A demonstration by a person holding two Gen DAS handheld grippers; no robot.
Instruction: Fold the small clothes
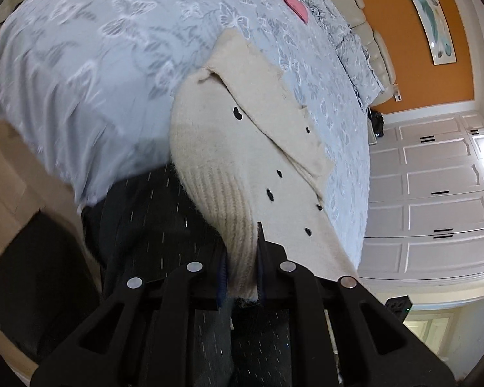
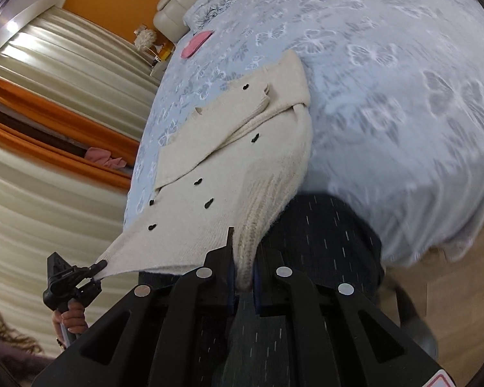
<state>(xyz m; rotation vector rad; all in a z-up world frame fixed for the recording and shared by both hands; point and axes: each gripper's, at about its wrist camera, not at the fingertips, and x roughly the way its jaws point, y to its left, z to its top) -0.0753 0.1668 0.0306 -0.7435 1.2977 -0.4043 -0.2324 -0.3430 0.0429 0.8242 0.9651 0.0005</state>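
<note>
A cream knit cardigan [image 1: 242, 148] with small black heart buttons lies partly on the bed, its near ribbed hem lifted off the edge. My left gripper [image 1: 242, 277] is shut on one corner of the hem. My right gripper [image 2: 243, 274] is shut on the other corner of the cardigan [image 2: 229, 161]. The left gripper also shows in the right wrist view [image 2: 98, 266], pinching the stretched hem corner, with a hand on its handle. The far part of the cardigan is folded over itself on the bed.
The bed carries a light blue butterfly-print duvet [image 1: 96, 48] with a pink item [image 1: 295, 3] near the pillows. Dark pinstriped trousers [image 1: 164, 225] of the person stand against the bed edge. White wardrobes [image 1: 435, 193] on one side, curtains [image 2: 48, 193] on the other.
</note>
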